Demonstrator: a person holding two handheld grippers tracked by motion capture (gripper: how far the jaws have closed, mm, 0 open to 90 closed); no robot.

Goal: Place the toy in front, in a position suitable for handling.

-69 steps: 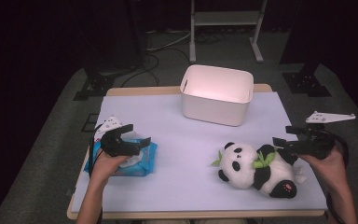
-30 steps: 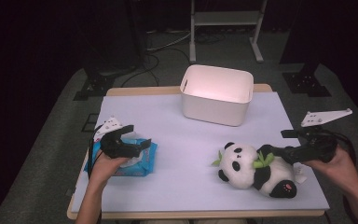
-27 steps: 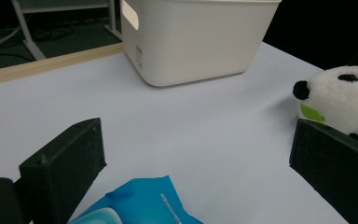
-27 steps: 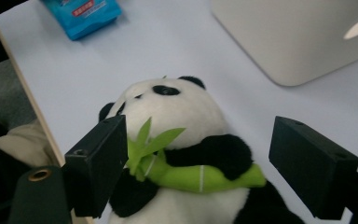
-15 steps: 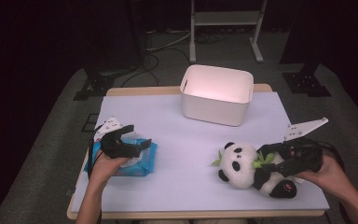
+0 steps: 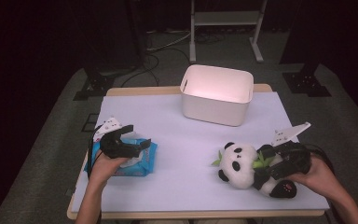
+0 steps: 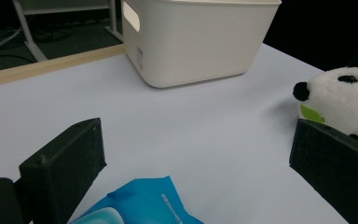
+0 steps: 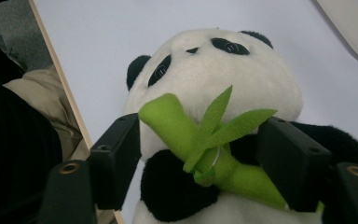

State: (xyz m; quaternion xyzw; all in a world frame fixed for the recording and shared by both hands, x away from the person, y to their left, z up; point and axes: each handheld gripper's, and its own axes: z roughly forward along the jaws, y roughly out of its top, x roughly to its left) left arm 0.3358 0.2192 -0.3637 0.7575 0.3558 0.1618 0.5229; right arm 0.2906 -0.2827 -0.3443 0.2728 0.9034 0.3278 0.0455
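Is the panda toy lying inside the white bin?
No, the panda toy lies on the table, apart from the white bin.

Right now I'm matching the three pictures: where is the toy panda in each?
High view: toy panda lies low right, by the right gripper.
Left gripper view: its white head at the right edge.
Right gripper view: centre, between the fingers.
Shared landmark: the white bin.

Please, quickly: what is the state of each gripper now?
Left gripper: open, over the blue wipes pack, holding nothing.
Right gripper: open, jaws just closing either side of the panda, not gripping yet.
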